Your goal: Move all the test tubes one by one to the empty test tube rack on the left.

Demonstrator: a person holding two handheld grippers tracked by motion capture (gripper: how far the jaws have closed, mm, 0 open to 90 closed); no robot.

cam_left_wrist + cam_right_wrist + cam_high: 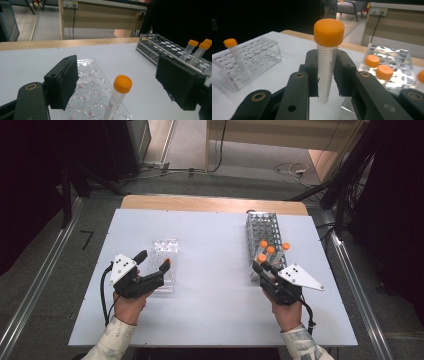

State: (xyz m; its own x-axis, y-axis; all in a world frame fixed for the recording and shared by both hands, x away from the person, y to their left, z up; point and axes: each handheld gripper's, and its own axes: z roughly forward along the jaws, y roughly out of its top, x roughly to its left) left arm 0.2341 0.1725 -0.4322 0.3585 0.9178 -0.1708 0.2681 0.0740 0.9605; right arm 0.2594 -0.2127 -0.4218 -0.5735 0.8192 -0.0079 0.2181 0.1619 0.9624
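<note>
My right gripper (260, 266) is shut on a clear tube with an orange cap (327, 52), held upright at the near end of the wire tube rack (262, 227). Three more orange-capped tubes (271, 249) stand in that rack just beyond it. My left gripper (152, 260) stands open on either side of the near end of a clear plastic rack (165, 247). A single orange-capped tube (122, 86) stands in that clear rack between the open jaws, touching neither pad.
Both racks stand on a white tabletop (210, 250) with a wooden strip (210, 203) along its far edge. Bare white surface lies between the two racks. Cables (292, 170) run over the floor beyond the table.
</note>
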